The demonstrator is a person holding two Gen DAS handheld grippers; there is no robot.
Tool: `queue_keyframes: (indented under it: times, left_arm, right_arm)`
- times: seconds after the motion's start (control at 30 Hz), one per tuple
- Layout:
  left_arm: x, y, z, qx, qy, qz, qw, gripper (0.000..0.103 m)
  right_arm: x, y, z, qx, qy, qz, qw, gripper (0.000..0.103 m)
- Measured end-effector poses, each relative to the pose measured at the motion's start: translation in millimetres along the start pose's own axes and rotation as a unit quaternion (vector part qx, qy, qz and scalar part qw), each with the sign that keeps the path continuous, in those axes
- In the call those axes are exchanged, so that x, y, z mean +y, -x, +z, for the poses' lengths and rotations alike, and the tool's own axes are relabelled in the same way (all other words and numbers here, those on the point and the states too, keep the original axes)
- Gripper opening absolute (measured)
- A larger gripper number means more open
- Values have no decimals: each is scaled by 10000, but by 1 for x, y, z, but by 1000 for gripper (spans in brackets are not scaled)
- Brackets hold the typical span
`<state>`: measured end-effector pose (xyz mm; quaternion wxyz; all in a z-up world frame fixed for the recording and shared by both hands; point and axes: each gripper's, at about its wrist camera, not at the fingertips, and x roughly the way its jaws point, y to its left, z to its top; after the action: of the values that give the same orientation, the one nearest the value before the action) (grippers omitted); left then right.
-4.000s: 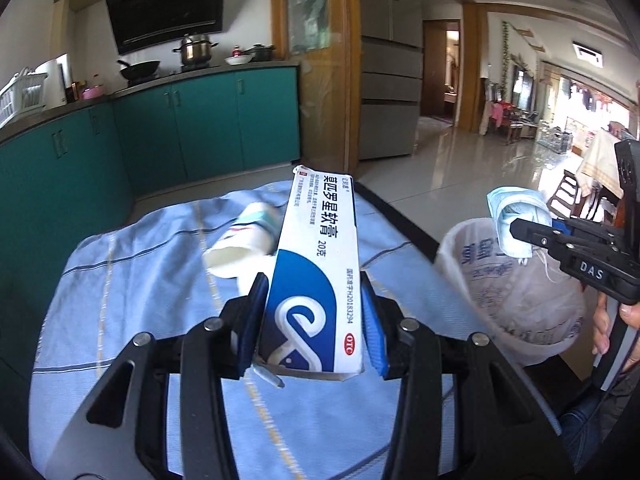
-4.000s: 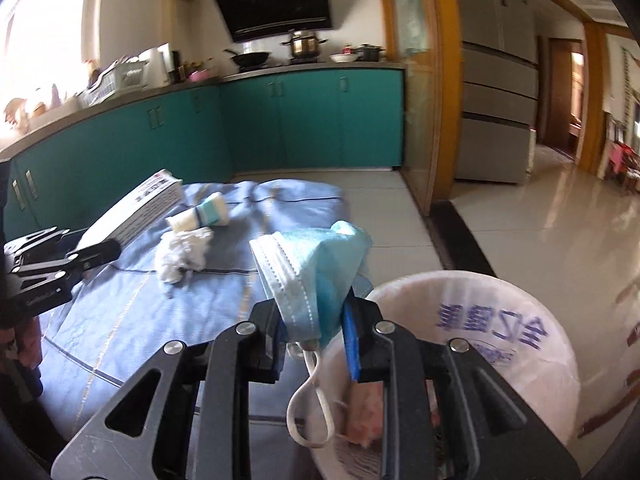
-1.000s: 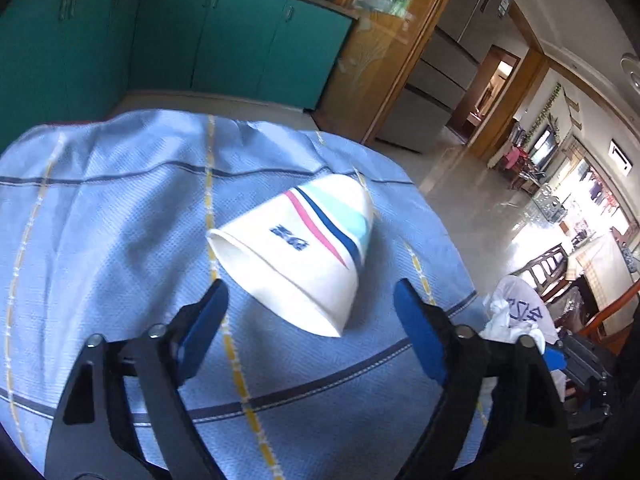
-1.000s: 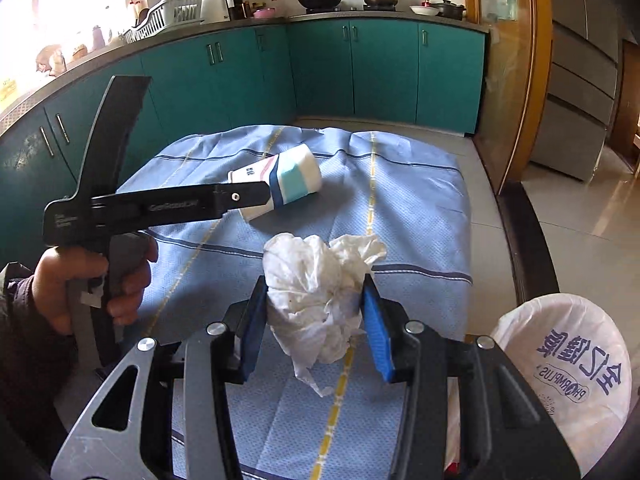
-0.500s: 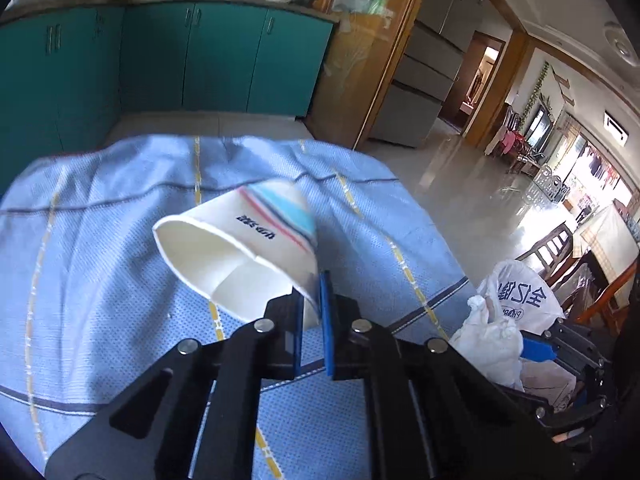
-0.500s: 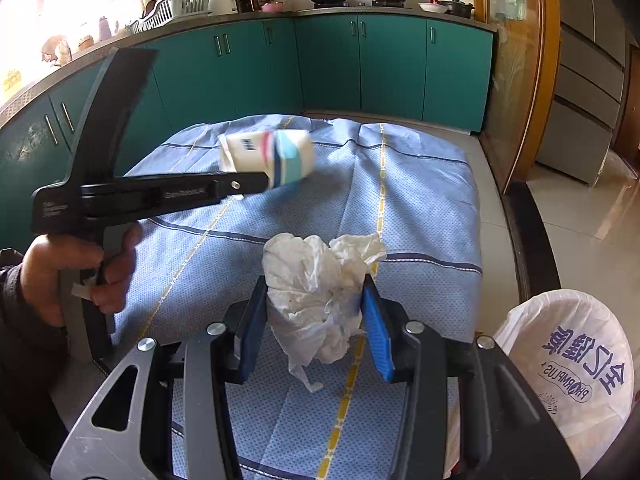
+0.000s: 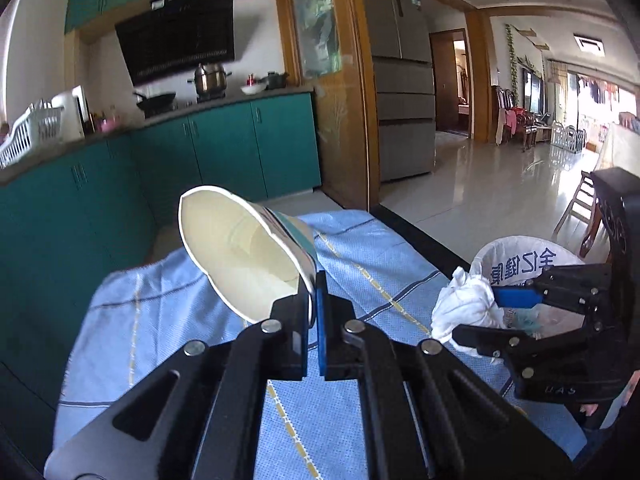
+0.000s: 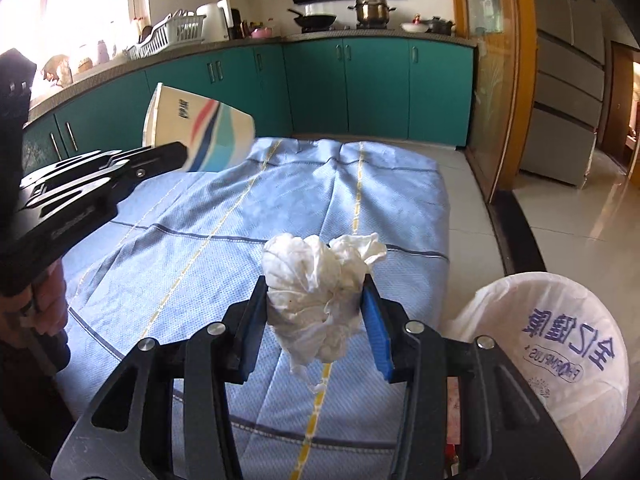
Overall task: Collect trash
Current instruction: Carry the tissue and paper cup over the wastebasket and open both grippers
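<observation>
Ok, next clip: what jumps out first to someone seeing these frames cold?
The paper cup, pinched by its wall in the left claw, hangs above the blue cloth. Beside it, the right claw grips a crumpled white tissue. The white-lined bin waits at the cloth's right edge.

Two close wrist cameras look along their grippers over the same blue cloth toward teal kitchen cabinets.

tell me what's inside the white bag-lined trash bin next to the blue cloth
Looking into the white bag-lined trash bin, only a bit of pale blue-green material and pinkish trash shows. The crumpled white tissue and the right gripper cover the rest.
</observation>
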<state>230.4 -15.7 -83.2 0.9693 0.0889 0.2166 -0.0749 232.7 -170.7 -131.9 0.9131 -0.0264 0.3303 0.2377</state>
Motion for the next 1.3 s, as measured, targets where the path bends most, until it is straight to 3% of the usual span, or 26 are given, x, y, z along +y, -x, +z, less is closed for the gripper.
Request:
queue_keyframes:
  times: [0.17, 0.4, 0.73, 0.93, 1.3]
  left_arm:
    - [-19, 25, 5, -411, -294, 231, 9985, 5]
    - [-43, 44, 7, -611, -227, 188, 9977, 5]
    - [-105, 49, 22, -780, -193, -312, 9963, 5]
    - [-153, 24, 32, -550, -145, -1048, 9929, 5]
    - [-236, -40, 13, 192, -478, -1399, 9888, 5]
  right_arm:
    - [-6, 34, -5, -408, -67, -285, 9987, 45]
    - [-32, 88, -23, -995, -324, -593, 9927, 45]
    - [-91, 143, -63, -1432, -1274, -1590, 9685, 45]
    - [-119, 159, -83, -1416, -1849, -1997, 9518, 45]
    - [-140, 156, -103, -1050, -2043, -2473, 9413, 45]
